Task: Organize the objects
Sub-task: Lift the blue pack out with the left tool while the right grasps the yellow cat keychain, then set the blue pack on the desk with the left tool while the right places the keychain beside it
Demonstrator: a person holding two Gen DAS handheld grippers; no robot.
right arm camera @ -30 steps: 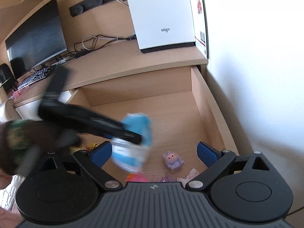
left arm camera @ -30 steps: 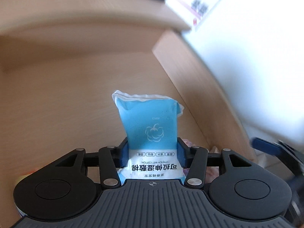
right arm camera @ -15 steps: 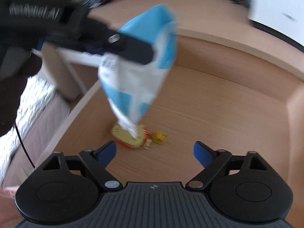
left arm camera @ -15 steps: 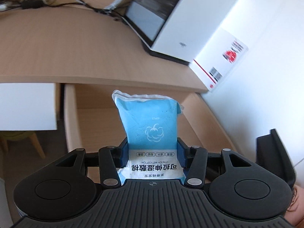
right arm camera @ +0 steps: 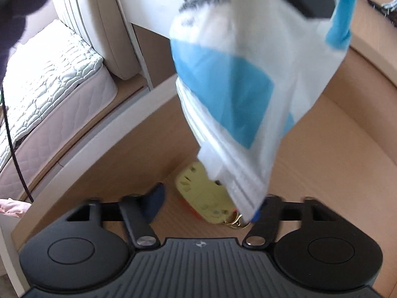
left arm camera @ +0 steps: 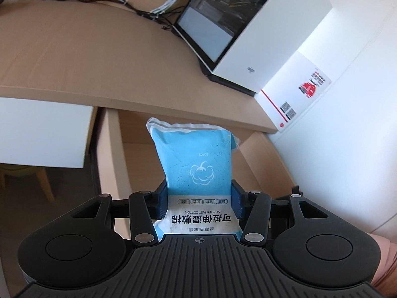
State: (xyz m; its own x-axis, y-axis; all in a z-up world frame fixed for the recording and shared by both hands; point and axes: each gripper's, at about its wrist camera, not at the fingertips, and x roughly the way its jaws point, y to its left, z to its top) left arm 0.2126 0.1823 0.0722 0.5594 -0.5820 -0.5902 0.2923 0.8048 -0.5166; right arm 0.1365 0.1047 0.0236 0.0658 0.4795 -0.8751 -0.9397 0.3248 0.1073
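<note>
A white computer case (left arm camera: 260, 37) stands on the desk (left arm camera: 86, 57), with tangled cables (left arm camera: 139, 5) behind it and a white box (left arm camera: 300, 94) beside it. A quilted mattress (right arm camera: 44, 79) lies beyond the desk.

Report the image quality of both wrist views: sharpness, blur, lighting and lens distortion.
Left wrist view: sharp; print on the blue cotton-pad packet in the left gripper is readable; the white wall is bright; the desk edge bows from the fisheye. Right wrist view: motion blur smears the packet and the closing right gripper; the yellow toy is soft; drawer walls curve.
</note>
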